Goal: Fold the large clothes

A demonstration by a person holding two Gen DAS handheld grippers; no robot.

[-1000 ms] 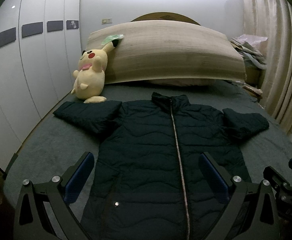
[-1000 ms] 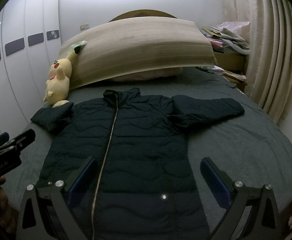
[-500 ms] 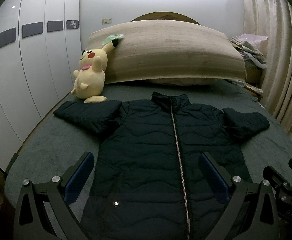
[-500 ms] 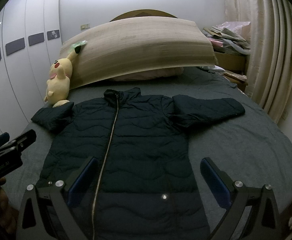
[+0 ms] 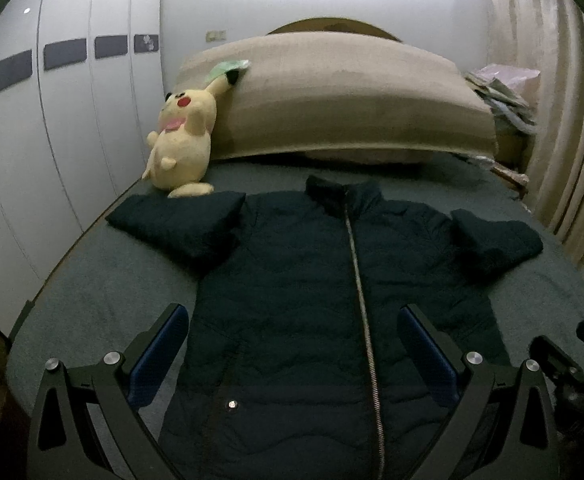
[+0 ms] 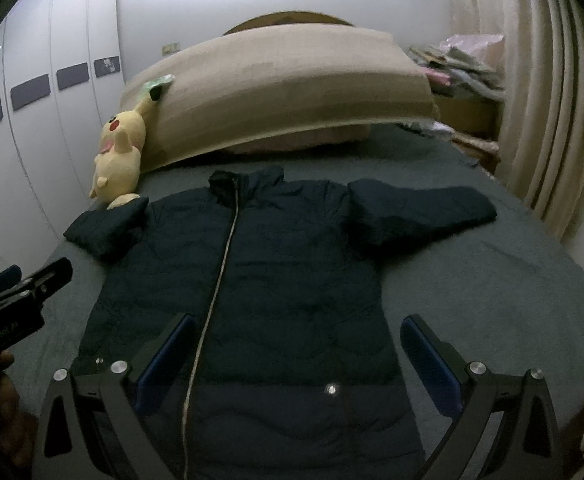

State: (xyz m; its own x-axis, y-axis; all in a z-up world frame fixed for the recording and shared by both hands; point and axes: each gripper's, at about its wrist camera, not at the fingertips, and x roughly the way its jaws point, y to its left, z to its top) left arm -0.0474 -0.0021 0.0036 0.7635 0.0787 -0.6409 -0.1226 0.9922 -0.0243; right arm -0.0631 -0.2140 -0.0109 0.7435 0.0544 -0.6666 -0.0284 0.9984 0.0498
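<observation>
A dark quilted zip jacket [image 5: 308, 292] lies flat, front up, on the grey bed [image 5: 104, 280], collar toward the headboard and both sleeves spread out. It also shows in the right wrist view [image 6: 276, 264]. My left gripper [image 5: 292, 320] is open and empty, held above the jacket's lower left half. My right gripper [image 6: 296, 320] is open and empty above the lower right half. The left gripper also shows at the left edge of the right wrist view [image 6: 20, 284].
A yellow plush toy [image 5: 184, 148] leans on a long beige bolster [image 5: 348, 96] at the bed's head, next to the left sleeve. White wardrobe doors [image 5: 52, 128] run along the left. Curtains [image 5: 564, 120] and a cluttered side stand [image 6: 464, 76] are at the right.
Both views shift slightly, so the grippers have moved a little over the jacket's lower part. The jacket has not moved and both grippers stay open.
</observation>
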